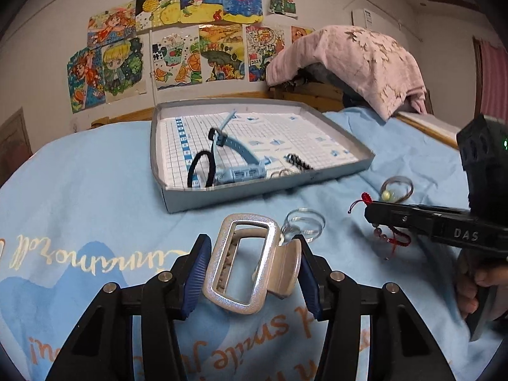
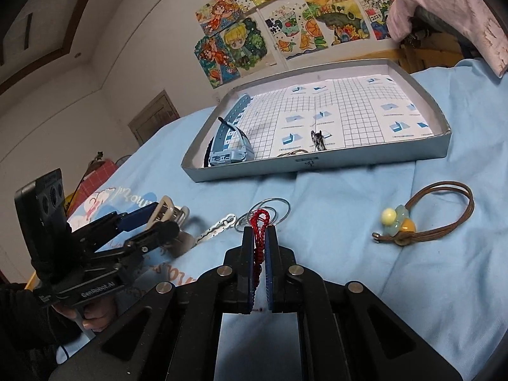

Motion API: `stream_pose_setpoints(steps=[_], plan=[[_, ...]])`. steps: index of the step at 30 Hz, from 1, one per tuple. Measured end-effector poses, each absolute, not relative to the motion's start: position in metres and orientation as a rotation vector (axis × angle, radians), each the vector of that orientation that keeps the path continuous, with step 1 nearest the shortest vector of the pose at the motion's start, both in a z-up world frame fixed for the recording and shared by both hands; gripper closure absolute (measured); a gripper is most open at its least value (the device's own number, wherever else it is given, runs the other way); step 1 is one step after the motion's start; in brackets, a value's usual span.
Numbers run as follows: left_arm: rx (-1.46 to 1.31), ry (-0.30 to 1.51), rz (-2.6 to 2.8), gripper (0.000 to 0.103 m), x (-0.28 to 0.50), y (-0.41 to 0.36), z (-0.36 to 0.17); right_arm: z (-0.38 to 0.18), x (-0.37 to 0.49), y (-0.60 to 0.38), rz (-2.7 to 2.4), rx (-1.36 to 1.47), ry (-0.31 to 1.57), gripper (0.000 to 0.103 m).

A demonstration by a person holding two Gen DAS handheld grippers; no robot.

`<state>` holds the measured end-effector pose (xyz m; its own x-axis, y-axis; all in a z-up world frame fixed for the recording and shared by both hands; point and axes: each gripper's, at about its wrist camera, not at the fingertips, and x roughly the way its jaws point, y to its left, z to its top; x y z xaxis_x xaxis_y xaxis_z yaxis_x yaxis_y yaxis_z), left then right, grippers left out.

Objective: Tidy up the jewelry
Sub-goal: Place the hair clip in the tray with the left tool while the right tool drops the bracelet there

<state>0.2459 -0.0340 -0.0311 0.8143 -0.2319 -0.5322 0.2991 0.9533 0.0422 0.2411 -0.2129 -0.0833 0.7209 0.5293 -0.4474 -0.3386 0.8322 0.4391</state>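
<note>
okay, i've got the left gripper (image 1: 250, 266) clamped on the silver hair claw (image 1: 244, 263) low in the frame and the right gripper (image 2: 261, 238) pinched shut on the red cord bracelet (image 2: 259, 222), both aimed at the tray (image 1: 317, 177) above centre.

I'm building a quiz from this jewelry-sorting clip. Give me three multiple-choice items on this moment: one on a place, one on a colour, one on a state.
1. Where does the blue watch lie?
A. in the tray
B. on the bedsheet
C. on the pillow

2. What colour is the braided cord in the right hand-held gripper?
A. green
B. red
C. white

3. What sits between the left hand-held gripper pads?
A. nothing
B. a clear ring
C. a silver hair claw clip

Answers: 1 A, it rests inside the tray's left corner. 2 B, a red loop sticks out of the shut pads. 3 C, the clip fills the gap.
</note>
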Motion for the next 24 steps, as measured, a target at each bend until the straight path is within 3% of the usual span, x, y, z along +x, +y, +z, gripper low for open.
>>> stream_pose_setpoints(steps=[12,24], plan=[[0.04,0.461,-0.194,0.053,0.317,-0.024,0.015,-0.029,0.308,-0.236,0.381,0.336,0.488,0.097],[-0.012,0.624,-0.166,0.053,0.37,-0.005,-0.007,-0.043,0.372,-0.192,0.379,0.268,0.594,0.097]])
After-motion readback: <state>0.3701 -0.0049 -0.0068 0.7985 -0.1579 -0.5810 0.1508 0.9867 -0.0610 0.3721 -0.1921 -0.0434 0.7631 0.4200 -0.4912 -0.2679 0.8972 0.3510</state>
